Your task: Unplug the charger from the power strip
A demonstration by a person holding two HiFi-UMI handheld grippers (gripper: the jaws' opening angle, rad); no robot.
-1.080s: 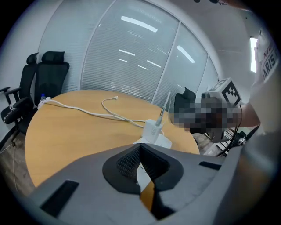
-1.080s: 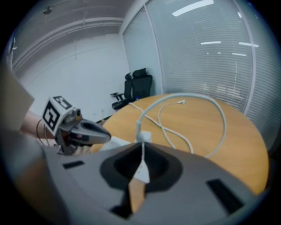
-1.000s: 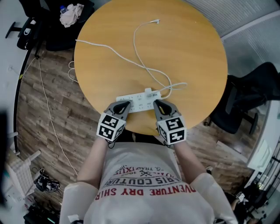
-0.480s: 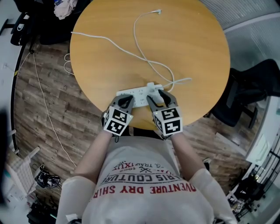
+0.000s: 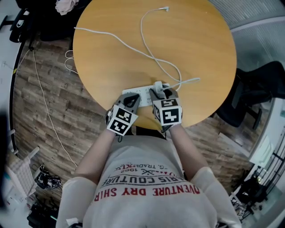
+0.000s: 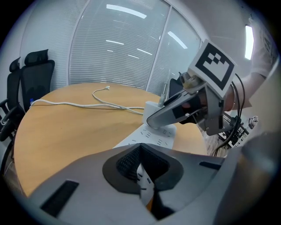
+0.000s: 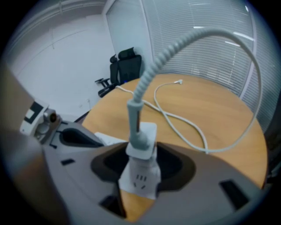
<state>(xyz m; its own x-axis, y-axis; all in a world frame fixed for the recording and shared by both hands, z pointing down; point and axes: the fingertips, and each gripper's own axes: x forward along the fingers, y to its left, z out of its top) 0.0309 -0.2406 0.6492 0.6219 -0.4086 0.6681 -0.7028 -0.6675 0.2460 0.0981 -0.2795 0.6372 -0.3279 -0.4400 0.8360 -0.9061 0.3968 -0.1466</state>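
A white power strip (image 5: 141, 94) lies near the front edge of the round wooden table (image 5: 191, 40). A white charger (image 5: 158, 85) stands plugged into its right part, and a white cable (image 5: 153, 58) runs off across the table. My right gripper (image 5: 160, 91) has come down over the charger (image 7: 142, 150). Its jaws are opening, one on each side of it, with a gap at both pads. My left gripper (image 5: 131, 99) is shut, with its tips over the strip's (image 6: 154, 135) left end. The right gripper's fingers (image 6: 173, 112) show beside the charger (image 6: 151, 108) in the left gripper view.
A second white cable (image 5: 104, 35) crosses the table from the left edge. Black office chairs (image 5: 260, 93) stand to the right of the table, and dark bags and a cloth (image 5: 67, 5) lie at the upper left. The floor is wood planks.
Both grippers moved forward and down onto the power strip. The right gripper's jaws went from shut to wide and now flank the charger.
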